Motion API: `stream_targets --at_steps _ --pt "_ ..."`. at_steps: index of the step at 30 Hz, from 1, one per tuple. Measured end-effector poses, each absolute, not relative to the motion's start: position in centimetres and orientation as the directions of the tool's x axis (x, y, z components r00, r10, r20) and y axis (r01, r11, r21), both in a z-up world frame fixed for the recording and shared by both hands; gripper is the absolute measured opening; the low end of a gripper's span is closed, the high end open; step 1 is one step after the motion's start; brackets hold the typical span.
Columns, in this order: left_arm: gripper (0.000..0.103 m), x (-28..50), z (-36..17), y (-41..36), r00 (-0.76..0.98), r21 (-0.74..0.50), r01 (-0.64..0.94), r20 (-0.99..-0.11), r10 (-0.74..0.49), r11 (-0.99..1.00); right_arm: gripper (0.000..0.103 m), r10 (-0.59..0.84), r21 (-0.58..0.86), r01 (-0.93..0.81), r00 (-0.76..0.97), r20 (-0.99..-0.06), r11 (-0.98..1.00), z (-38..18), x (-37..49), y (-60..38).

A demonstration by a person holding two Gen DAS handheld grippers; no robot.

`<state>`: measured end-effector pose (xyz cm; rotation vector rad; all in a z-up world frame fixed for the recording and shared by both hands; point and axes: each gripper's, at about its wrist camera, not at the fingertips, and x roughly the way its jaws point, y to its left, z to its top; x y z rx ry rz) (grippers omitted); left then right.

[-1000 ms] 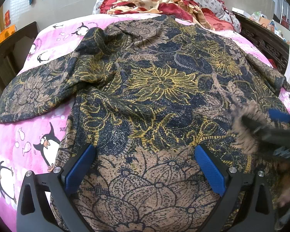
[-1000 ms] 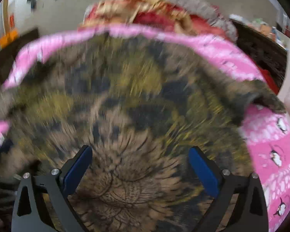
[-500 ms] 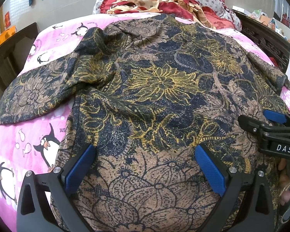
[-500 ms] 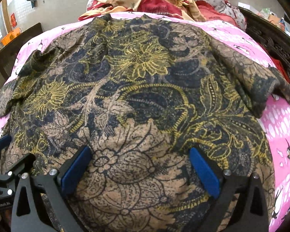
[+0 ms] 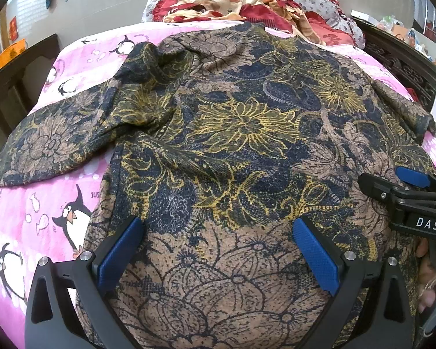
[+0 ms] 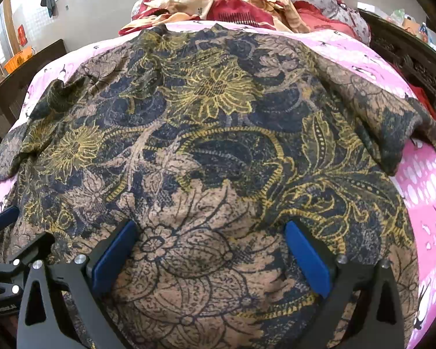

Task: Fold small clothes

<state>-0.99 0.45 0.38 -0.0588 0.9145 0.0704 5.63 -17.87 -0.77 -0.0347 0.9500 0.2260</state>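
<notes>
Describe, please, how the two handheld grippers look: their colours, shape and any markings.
Both the left gripper and the right gripper have matte black angular frames with triangular cut-outs, silver screws and blue textured pads inside two fingers. In the left wrist view, the right gripper's body shows white letters "DAS". No cables or sleeves show.

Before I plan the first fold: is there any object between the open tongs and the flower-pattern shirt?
Nothing visible. Both the left tongs and right tongs hang open directly over the shirt, spread on the pink penguin sheet.
</notes>
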Motion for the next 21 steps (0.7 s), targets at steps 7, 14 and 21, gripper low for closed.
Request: stream_targets --at_steps 7,14,21 --pt "0.089 -0.2 0.3 -0.2 0.603 -0.015 -0.085 -0.797 0.039 0.996 0.103 0.174 0.066 -0.207 0.56 -0.81 0.976 -0.8 5.7 -17.8" --pt "0.089 -0.2 0.2 -0.2 0.601 -0.022 -0.085 -0.798 0.034 0.996 0.103 0.175 0.067 -0.208 0.562 -0.809 0.976 -0.6 5.7 -17.9" --pt "0.08 -2.2 2.8 3.2 0.653 -0.17 -0.118 -0.756 -0.053 0.978 0.103 0.171 0.06 -0.208 0.571 -0.803 0.976 -0.5 5.3 -17.8"
